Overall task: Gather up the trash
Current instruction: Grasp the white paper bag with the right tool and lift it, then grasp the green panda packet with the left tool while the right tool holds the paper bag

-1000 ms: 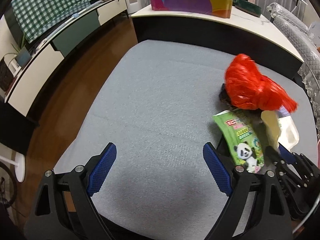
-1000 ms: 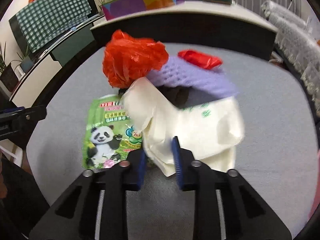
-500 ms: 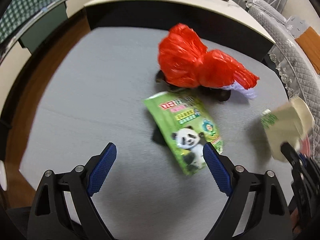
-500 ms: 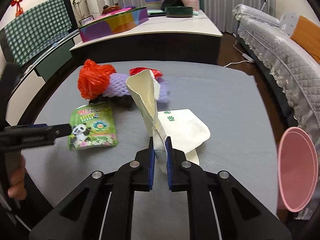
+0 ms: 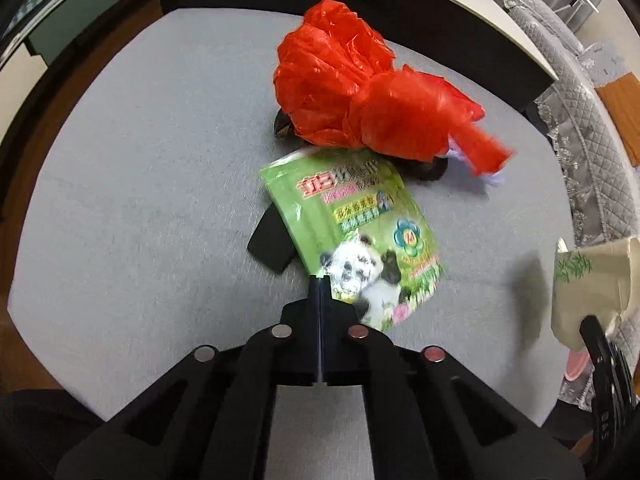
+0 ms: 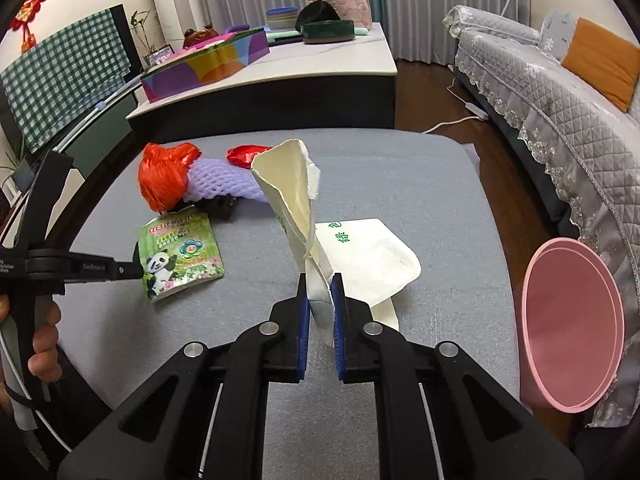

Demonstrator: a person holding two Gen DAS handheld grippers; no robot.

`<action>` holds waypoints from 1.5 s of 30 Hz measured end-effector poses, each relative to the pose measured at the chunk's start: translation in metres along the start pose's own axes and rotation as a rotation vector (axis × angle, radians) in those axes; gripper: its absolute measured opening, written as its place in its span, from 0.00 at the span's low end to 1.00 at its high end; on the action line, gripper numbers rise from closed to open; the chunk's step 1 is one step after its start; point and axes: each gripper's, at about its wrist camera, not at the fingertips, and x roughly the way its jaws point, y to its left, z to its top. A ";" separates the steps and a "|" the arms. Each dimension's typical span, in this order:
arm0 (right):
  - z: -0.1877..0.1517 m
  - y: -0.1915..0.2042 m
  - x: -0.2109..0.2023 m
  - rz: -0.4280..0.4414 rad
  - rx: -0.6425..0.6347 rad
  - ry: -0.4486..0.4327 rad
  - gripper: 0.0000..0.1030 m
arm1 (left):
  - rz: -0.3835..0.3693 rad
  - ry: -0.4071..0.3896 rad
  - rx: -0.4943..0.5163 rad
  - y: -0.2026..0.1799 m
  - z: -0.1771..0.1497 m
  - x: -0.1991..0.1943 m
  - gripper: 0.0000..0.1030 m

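A pink bin [image 6: 572, 324] stands at the right edge of the grey table [image 6: 420, 184], tilted so its mouth faces the camera, and what shows of its inside is bare pink. On the white counter [image 6: 320, 60] behind the table sit a long multicoloured box [image 6: 208, 64], a stack of small bowls [image 6: 282, 18] and a dark round tin [image 6: 328, 30]; their contents cannot be made out from here. The trash lies in a loose group on the grey table. The right gripper [image 6: 320, 300] is clamped on a cream paper bag [image 6: 296, 208], which stands up crumpled and twisted from between the blue pads, its torn mouth at the top; another cream bag with green print [image 6: 368, 264] lies flat just behind it. The left gripper [image 5: 320, 284] has its jaws pressed fully together at the near corner of a green snack pouch [image 5: 356, 232] printed with a panda and bright lettering; the blur leaves it unclear whether that corner is actually pinched or only touched. The pouch lies flat, partly covering a small black object [image 5: 270, 244]. Just beyond it sits a crumpled red plastic bag [image 5: 360, 92], glossy and bunched, resting on some dark scraps [image 5: 284, 126], with a lilac foam fruit net [image 6: 224, 182] against it and a small red wrapper [image 6: 244, 154] behind. A hand [image 6: 44, 340] shows at the left edge of the right wrist view, gripping the left tool's handle.
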 end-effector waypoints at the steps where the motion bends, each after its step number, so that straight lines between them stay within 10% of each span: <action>1: 0.001 0.001 -0.002 0.002 -0.003 -0.007 0.10 | -0.011 -0.008 0.000 0.001 -0.002 -0.004 0.00; 9: 0.001 0.004 -0.014 0.003 -0.015 -0.039 0.10 | -0.171 -0.017 -0.015 0.010 -0.009 -0.023 0.02; 11: 0.000 0.004 -0.014 0.002 -0.017 -0.036 0.10 | -0.190 0.045 -0.025 0.012 -0.012 -0.009 0.12; 13: -0.001 0.003 -0.014 0.002 -0.018 -0.037 0.10 | -0.175 0.072 -0.031 0.013 -0.014 -0.001 0.46; 19: -0.003 0.003 -0.012 0.003 -0.016 -0.032 0.11 | -0.226 0.083 -0.125 0.012 -0.004 0.014 0.61; 24: -0.002 0.001 -0.012 0.009 -0.020 -0.034 0.11 | -0.226 0.130 -0.171 0.000 0.003 0.038 0.58; 26: -0.001 0.000 -0.011 0.008 -0.021 -0.030 0.11 | -0.218 0.105 -0.160 -0.005 0.002 0.035 0.29; 34: 0.000 -0.009 -0.010 -0.012 0.001 -0.012 0.11 | -0.224 0.042 -0.074 -0.028 -0.003 -0.001 0.01; 45: 0.001 -0.014 -0.046 0.016 0.023 -0.062 0.11 | -0.171 -0.008 0.079 -0.046 -0.033 -0.072 0.01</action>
